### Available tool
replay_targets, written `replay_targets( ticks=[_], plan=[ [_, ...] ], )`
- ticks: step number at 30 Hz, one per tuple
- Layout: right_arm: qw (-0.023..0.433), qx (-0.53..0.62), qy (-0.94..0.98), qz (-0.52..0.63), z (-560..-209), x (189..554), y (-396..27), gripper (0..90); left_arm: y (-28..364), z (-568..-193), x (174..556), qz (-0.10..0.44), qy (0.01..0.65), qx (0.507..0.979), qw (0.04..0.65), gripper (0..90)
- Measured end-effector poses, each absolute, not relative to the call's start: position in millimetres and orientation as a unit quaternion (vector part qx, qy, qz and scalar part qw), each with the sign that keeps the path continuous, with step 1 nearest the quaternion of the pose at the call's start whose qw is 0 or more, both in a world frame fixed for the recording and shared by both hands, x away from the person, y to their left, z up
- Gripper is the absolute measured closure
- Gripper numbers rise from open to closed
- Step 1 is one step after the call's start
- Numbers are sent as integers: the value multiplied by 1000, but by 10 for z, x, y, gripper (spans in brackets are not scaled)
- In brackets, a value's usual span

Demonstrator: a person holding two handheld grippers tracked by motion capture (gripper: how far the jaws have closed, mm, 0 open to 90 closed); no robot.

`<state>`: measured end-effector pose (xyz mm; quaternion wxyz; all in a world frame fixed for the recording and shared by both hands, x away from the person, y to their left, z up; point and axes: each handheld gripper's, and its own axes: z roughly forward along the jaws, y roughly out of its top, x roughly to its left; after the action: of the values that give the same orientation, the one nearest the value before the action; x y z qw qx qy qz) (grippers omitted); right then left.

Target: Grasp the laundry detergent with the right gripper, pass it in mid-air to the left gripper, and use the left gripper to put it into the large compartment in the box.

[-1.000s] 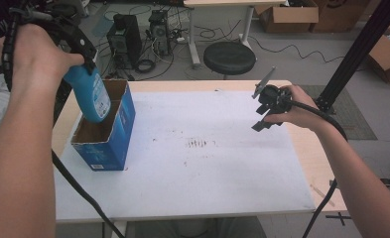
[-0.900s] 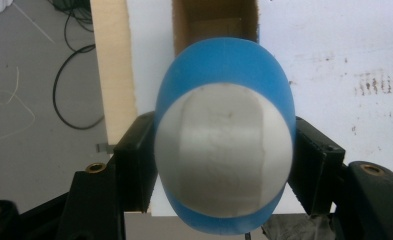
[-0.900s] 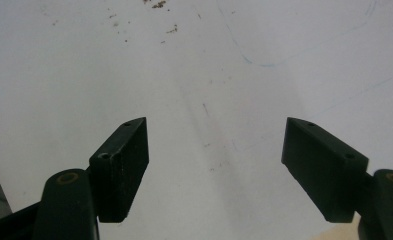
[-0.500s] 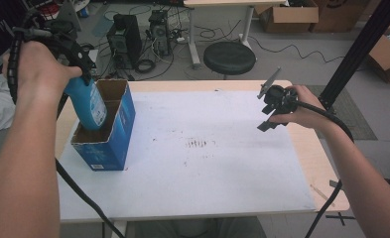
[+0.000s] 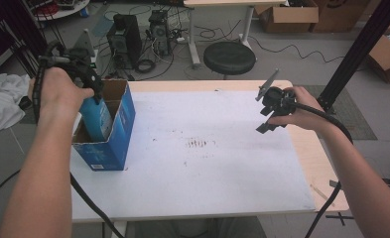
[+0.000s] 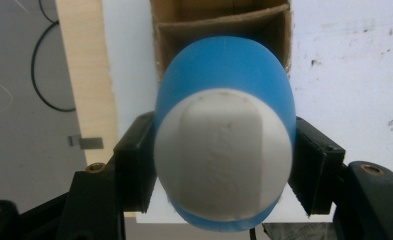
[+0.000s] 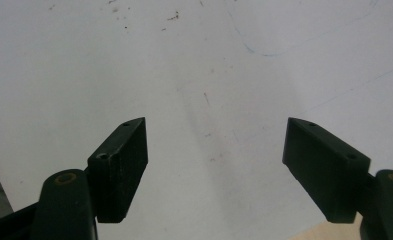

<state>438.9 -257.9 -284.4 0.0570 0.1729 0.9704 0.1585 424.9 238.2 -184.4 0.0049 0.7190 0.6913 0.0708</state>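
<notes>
Left gripper (image 6: 219,165) pinches blue bottle (image 6: 224,155) — long axis upright, directly over open box (image 5: 120,119), bottom apparently inside; right gripper (image 7: 216,165) spread, idle, well apart over table (image 5: 207,163)

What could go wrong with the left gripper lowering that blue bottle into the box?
1. The blue plastic bottle with the white cap sits between the left gripper jaws on rounded sides; it might slip.
2. The open blue cardboard box stands near the table's left edge; a bump could shove it off.
</notes>
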Motion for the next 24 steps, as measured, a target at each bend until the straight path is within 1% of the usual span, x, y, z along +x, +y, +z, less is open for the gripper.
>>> replay_targets(
  ticks=[14, 24],
  plan=[
    [53, 175, 971, 154, -2894, 4387, -2575, 260, 2384, -2374, 4295, 44, 692, 721, -14, 389],
    [49, 174, 972, 150, -2921, 4393, -2540, 260, 2390, -2553, 4304, 37, 689, 724, -24, 389]
  ],
)
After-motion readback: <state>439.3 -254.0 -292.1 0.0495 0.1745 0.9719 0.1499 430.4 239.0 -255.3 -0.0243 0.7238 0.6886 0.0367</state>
